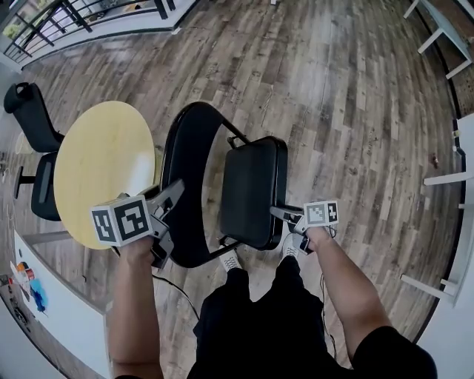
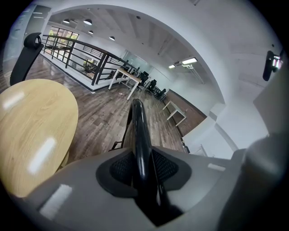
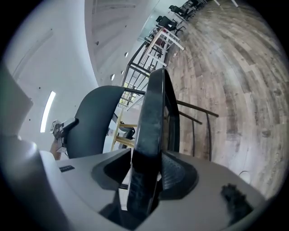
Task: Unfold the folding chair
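Observation:
The black folding chair stands partly folded on the wood floor in front of me. In the head view its curved back frame [image 1: 185, 185] is on the left and its padded seat [image 1: 252, 192] hangs steeply tilted on the right. My left gripper [image 1: 167, 206] is shut on the back frame's tube. That tube [image 2: 140, 131] runs straight between the pads of the left gripper [image 2: 142, 169]. My right gripper [image 1: 287, 216] is at the seat's near right edge. The seat [image 3: 151, 117] sits edge-on between the jaws of the right gripper [image 3: 144, 176], with a gap beside the left pad.
A round yellow table [image 1: 104, 166] stands close on the chair's left, with a black office chair [image 1: 33, 126] behind it. White desks [image 1: 452, 178] line the right side and a railing [image 1: 59, 18] the far left. A cable [image 1: 178, 292] lies by my shoes [image 1: 231, 260].

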Action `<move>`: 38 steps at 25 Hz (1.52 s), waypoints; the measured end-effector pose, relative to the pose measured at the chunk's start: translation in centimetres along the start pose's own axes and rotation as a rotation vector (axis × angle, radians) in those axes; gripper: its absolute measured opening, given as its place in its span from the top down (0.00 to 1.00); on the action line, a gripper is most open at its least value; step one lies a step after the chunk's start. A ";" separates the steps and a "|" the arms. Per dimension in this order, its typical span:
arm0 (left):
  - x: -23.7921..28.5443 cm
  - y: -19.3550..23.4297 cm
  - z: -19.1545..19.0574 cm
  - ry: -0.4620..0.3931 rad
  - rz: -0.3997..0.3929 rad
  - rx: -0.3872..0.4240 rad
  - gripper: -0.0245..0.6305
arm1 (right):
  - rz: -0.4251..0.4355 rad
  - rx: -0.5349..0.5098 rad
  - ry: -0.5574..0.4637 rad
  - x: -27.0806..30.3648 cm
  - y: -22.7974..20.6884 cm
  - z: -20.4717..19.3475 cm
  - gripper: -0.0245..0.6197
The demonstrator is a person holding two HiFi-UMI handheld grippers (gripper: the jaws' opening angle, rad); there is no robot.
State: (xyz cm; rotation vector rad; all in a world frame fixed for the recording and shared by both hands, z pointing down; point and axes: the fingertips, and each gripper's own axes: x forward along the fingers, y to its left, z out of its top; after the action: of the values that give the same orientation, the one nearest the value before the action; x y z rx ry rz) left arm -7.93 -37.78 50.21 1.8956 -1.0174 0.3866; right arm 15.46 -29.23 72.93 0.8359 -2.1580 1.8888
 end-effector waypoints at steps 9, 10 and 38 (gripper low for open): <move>2.8 -2.0 -2.0 -0.006 0.009 -0.001 0.81 | 0.076 0.112 -0.033 -5.4 -7.6 0.0 0.66; 3.0 -2.0 -2.1 -0.009 0.007 -0.002 0.81 | 0.083 0.116 -0.037 -5.8 -8.4 0.1 0.66; 9.3 2.7 -7.4 -0.014 -0.160 -0.146 0.80 | 0.226 0.217 -0.055 -11.4 -29.3 -1.5 0.63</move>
State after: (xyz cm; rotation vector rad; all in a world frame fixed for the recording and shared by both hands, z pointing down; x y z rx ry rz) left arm -3.39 -36.78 61.46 1.8349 -0.8722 0.2009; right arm 39.19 -25.78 93.29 0.7117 -2.1881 2.2685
